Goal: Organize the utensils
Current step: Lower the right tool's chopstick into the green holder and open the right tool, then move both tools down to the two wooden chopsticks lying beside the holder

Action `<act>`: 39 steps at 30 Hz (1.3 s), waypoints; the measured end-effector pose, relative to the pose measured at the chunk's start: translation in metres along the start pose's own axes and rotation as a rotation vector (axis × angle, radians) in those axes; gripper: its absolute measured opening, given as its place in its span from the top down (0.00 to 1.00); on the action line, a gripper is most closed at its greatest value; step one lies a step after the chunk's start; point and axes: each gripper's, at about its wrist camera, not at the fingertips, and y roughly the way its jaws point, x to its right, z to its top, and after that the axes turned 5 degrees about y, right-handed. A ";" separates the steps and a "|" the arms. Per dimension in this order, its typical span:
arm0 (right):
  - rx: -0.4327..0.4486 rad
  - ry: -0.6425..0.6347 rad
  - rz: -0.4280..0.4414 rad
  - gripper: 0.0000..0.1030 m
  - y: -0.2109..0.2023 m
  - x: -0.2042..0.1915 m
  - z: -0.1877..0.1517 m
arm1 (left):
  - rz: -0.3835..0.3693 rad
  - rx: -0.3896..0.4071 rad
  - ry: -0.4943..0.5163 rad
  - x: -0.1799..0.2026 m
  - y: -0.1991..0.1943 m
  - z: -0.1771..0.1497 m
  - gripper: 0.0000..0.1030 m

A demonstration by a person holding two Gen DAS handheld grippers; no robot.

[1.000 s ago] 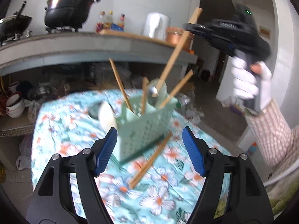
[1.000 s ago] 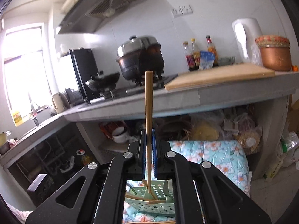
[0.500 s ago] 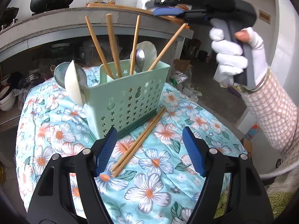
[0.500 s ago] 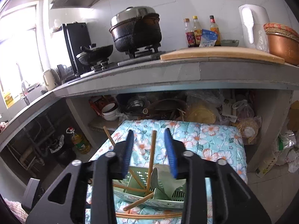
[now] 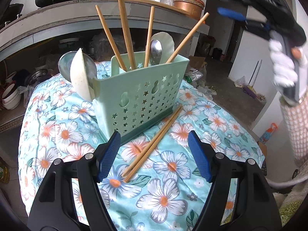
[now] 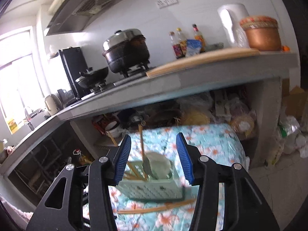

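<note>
A pale green perforated utensil holder (image 5: 142, 94) stands on the floral tablecloth (image 5: 173, 192). It holds several wooden chopsticks (image 5: 126, 32), a metal spoon (image 5: 156, 50) and white ceramic spoons (image 5: 79, 77). Two wooden chopsticks (image 5: 154, 144) lie on the cloth against its base. My left gripper (image 5: 154, 158) is open and empty, just above the near ends of the loose chopsticks. My right gripper (image 6: 152, 159) is open and empty, high above the holder (image 6: 152, 184); it also shows in the left wrist view (image 5: 256, 5) at the upper right.
A concrete counter (image 6: 192, 77) behind the table carries a black pot (image 6: 127, 52), sauce bottles (image 6: 184, 42), a white kettle (image 6: 231, 25) and a copper pot (image 6: 261, 32). Bowls (image 5: 11, 96) and bags sit under the counter.
My right gripper let go of the chopstick into the holder, opened and drew back upward to the right. My left gripper moved closer to the holder and the loose chopsticks.
</note>
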 end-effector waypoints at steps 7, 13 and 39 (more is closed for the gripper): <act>-0.156 0.197 -0.012 0.53 0.013 0.045 -0.062 | -0.002 -0.049 0.013 0.001 0.018 0.000 0.33; -0.291 0.393 0.033 0.53 0.048 0.066 -0.119 | -0.004 -0.090 0.021 0.003 0.033 -0.002 0.33; -0.388 0.540 0.039 0.54 0.072 0.087 -0.156 | 0.110 -0.234 0.147 0.026 0.116 -0.006 0.84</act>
